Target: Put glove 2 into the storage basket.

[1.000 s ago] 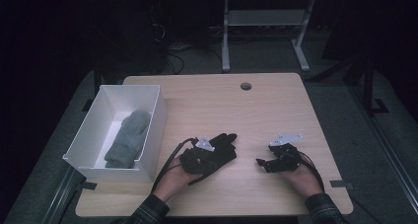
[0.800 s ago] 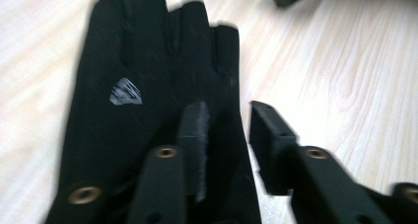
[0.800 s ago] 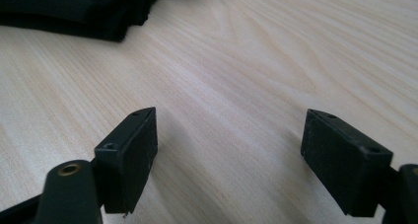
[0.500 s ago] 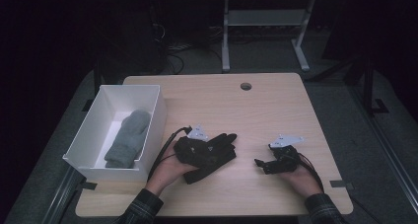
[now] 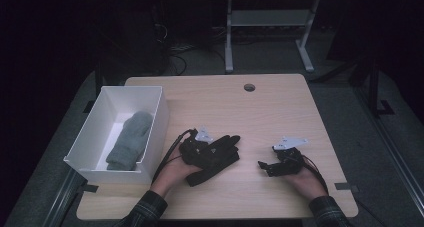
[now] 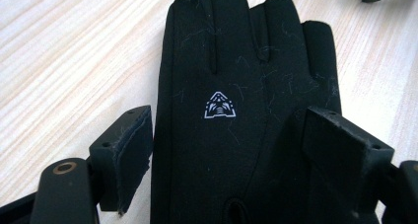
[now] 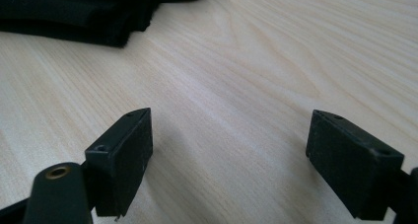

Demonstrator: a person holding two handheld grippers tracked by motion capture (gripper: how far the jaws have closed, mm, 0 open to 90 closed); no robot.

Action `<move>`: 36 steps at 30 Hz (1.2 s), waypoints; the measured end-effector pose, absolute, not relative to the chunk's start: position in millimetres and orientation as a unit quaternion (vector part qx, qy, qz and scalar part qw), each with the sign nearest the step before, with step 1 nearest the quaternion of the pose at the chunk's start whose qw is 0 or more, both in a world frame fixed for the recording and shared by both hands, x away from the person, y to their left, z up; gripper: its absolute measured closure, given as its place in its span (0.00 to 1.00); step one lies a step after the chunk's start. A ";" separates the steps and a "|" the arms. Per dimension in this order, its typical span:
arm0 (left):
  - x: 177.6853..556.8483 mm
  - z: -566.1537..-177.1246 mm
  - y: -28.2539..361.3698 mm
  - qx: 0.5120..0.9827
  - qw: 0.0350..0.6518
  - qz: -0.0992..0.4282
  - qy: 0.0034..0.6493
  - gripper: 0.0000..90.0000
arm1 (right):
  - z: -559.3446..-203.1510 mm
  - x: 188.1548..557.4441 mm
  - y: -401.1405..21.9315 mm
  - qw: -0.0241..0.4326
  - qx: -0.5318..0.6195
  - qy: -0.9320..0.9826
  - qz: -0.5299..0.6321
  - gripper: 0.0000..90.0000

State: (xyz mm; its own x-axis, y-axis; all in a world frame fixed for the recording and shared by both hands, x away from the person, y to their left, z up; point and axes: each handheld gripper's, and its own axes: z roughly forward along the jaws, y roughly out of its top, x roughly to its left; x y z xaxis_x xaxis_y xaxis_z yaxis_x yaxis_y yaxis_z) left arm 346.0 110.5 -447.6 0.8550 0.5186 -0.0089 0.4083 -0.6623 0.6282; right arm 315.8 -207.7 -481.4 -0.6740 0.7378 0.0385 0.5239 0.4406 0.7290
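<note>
Black glove [image 6: 246, 110] — white triangular logo, no lettering.

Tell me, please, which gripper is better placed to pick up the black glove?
Left. The left gripper has its open jaws astride the black glove; the right gripper stands open over bare table.
</note>
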 end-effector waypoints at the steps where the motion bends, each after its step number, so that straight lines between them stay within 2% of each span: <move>1: 346.4 -449.2 110.5 0.908 0.321 0.084 0.257 0.22 | -481.4 315.8 -207.7 0.144 0.377 0.837 0.371 0.20; 14: 350.8 -459.1 114.9 0.908 0.327 0.058 0.256 0.24 | -481.4 315.7 -207.5 0.145 0.376 0.837 0.371 0.20; 20: 352.7 -461.6 115.1 0.906 0.325 0.057 0.265 0.18 | -481.5 315.4 -207.1 0.145 0.377 0.836 0.371 0.20; 24: 354.0 -463.5 117.0 0.901 0.336 0.041 0.272 0.19 | -481.5 315.4 -207.1 0.145 0.377 0.836 0.371 0.20; 27: 352.6 -462.1 116.8 0.903 0.337 0.034 0.265 0.30 | -481.6 315.8 -207.1 0.147 0.375 0.837 0.372 0.20; 28: 351.6 -461.8 116.5 0.901 0.345 0.024 0.261 0.30 | -481.6 315.8 -207.1 0.147 0.375 0.837 0.372 0.20; 29: 350.4 -460.4 116.5 0.904 0.348 0.009 0.249 0.47 | -481.6 315.8 -207.1 0.148 0.374 0.837 0.371 0.20; 30: 350.4 -460.4 116.5 0.904 0.348 0.009 0.249 0.53 | -481.6 315.7 -207.0 0.147 0.375 0.837 0.371 0.20; 31: 349.0 -460.0 115.9 0.904 0.352 0.001 0.242 0.53 | -481.6 315.7 -207.0 0.147 0.375 0.837 0.371 0.20; 34: 346.4 -456.7 113.0 0.913 0.343 0.006 0.222 0.71 | -481.6 315.7 -206.8 0.147 0.375 0.837 0.371 0.20; 36: 345.6 -454.5 110.7 0.914 0.336 0.007 0.228 0.72 | -481.6 315.7 -206.8 0.148 0.375 0.837 0.371 0.20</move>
State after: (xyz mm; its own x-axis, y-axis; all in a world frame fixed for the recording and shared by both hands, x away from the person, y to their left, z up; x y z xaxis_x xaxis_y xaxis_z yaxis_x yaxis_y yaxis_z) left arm 345.6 110.7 -454.5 0.8958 0.4216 -0.1406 0.4122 -0.6702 0.6172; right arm 315.7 -206.8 -481.6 -0.6756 0.7366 0.0313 0.5176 0.4436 0.7317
